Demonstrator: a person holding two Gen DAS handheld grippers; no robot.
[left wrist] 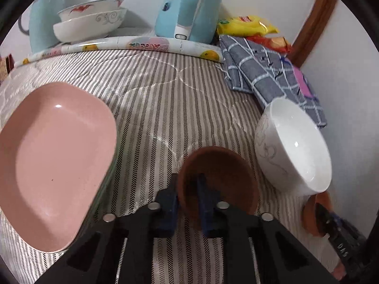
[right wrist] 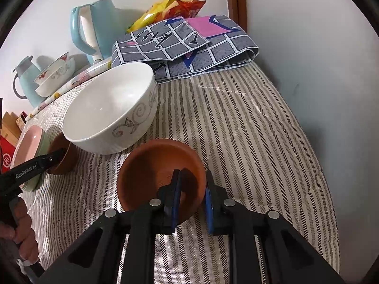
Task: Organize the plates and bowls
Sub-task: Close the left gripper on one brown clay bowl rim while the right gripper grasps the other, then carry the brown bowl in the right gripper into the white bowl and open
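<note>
A: Count the dishes for me.

B: Two small brown bowls, one per tool. The left tool [left wrist: 188, 195] is clenched on the rim of the first brown bowl [left wrist: 222, 177], one finger inside and one outside. The right tool [right wrist: 191, 191] is clamped the same way on the second brown bowl [right wrist: 154, 165]. One large white bowl [right wrist: 111, 108] with a grey scroll pattern sits between them, just beside both. One pink plate [left wrist: 56, 163] lies to the left, stacked on something pale green.

A: More at the back?

B: Two patterned bowls nested together [left wrist: 90, 20], one light blue kettle [right wrist: 92, 28], one light blue jug [right wrist: 26, 80], one folded checked cloth [right wrist: 189, 47], and two snack bags [left wrist: 248, 26], one yellow, one red-orange.

A: What's hard to make out?

B: What lies under the pink plate shows only as an edge. In the left view the second brown bowl is mostly hidden behind the right tool and the white bowl. A hand [right wrist: 23, 232] is cut off at the frame's edge.

A: The surface?

B: A striped grey-and-cream quilted cover [right wrist: 248, 142], with a fruit-printed sheet [left wrist: 151, 43] under the rear items. White walls, a brown wooden frame [left wrist: 315, 21] in the corner.
</note>
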